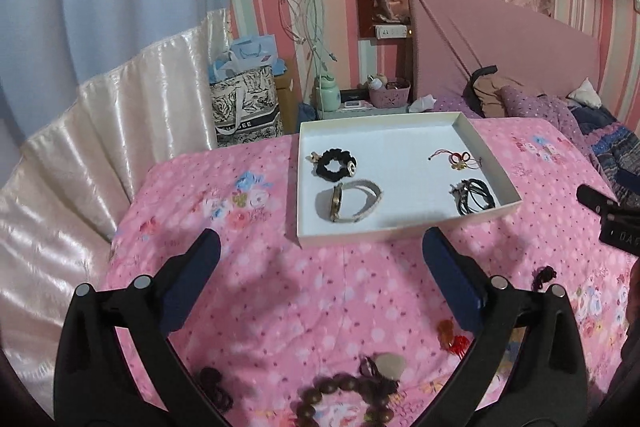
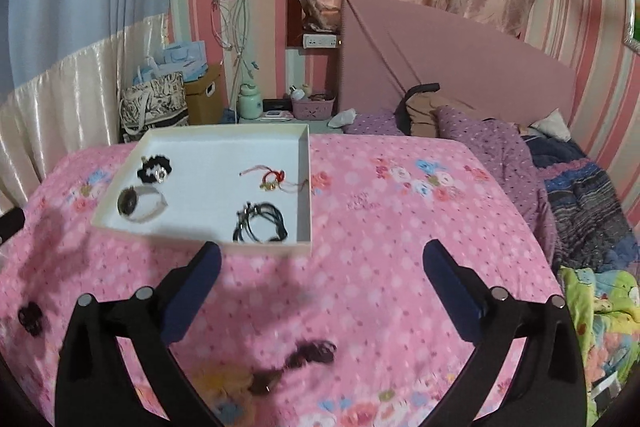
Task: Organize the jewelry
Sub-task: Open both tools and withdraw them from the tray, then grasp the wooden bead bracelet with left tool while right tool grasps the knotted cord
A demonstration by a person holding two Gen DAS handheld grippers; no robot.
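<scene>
Pink quilt (image 2: 380, 219) bare beside tray (image 2: 306, 187) right edge.

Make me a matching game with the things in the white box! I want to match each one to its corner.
Things:
1. scrunchie
2. watch
3. red charm
4. black cords

Places in the box, left wrist view:
A. near right
B. far left
C. far right
D. near left

Pairs: 1-B, 2-D, 3-C, 4-A
</scene>
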